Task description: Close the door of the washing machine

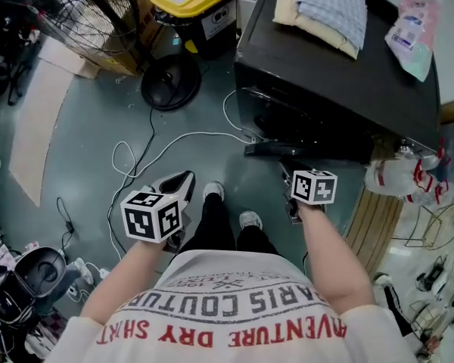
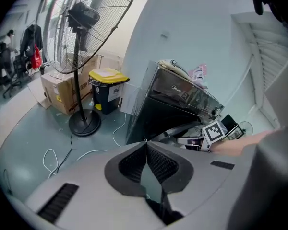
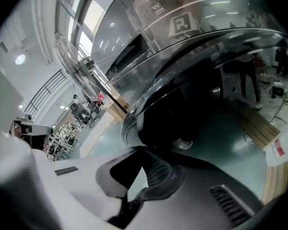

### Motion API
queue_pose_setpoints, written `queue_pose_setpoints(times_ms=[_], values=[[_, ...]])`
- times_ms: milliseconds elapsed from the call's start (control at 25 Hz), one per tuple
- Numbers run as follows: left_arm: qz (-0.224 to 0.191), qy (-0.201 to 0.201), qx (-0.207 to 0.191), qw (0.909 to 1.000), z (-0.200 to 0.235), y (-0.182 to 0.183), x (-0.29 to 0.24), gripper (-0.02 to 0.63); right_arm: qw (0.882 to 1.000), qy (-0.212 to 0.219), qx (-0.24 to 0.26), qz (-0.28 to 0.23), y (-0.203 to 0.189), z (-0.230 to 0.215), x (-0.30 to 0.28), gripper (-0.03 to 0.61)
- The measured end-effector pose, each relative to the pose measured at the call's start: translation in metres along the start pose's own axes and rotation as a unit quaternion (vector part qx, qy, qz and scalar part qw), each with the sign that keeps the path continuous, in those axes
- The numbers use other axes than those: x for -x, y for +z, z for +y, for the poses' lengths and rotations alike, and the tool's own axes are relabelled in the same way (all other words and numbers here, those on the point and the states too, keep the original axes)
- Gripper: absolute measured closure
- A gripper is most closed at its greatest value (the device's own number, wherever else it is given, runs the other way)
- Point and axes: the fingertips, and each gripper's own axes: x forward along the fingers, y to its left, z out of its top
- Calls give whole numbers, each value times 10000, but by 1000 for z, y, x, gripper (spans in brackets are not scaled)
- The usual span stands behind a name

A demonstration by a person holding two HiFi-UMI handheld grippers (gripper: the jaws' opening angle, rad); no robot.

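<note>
- Writing, left to right in the head view: square black-and-white markers on the cube of the left gripper (image 1: 186, 180). Red and grey print runs upside down across the person's shirt (image 1: 227, 316), with "DRY SHIRT" and "COUTUR" legible. One more marker sits on the cube of the right gripper (image 1: 289, 174).
- Left gripper view: white label on the yellow-lidded bin (image 2: 108, 87), too small to read. A small brand word on the washing machine (image 2: 177, 97) front looks like "Midea", not certain.
- Right gripper view: power symbol and "UV" on the glossy control band; the other print is too warped to read.
- Left gripper: jaws closed tip to tip, nothing between them. It points over bare floor, with the machine well ahead and to its right.
- Right gripper: jaws pressed together, empty.
- The door (image 1: 276, 150) juts from the machine's front as a dark slab, partly open. In the right gripper view its curved dark face looms just ahead of and above the tips. Contact cannot be told.
- Grey-green floor (image 1: 98, 127), with a white cable (image 1: 183, 136) looping across it.
- At left: standing fan (image 2: 84, 18) and cardboard box (image 2: 57, 87).
- On the machine's top: folded cloth (image 1: 325, 10) and a plastic packet (image 1: 412, 29).
- Far right: wooden slats (image 1: 374, 218).
</note>
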Motion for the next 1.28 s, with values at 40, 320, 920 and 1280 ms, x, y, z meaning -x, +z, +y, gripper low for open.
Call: queue_pose_setpoints(times_ms=[40,320,920,1280], values=[[28,-30,-84,10000,3,7,-2,583,9999,-56,-103,-82,5,-2,-2,556],[137,-230,-367,9990,16,36,-14,584,9969,-347,-526,-464,33,-12,-11,557],[402,-556,-638,9956,24,62,-43,583,9909,-931,-696,-685,56,-23,-19,557],[529,-610,-821,9933,26,74,-56,584,9828,-1169,-905,-1109,62,-27,-17,558]])
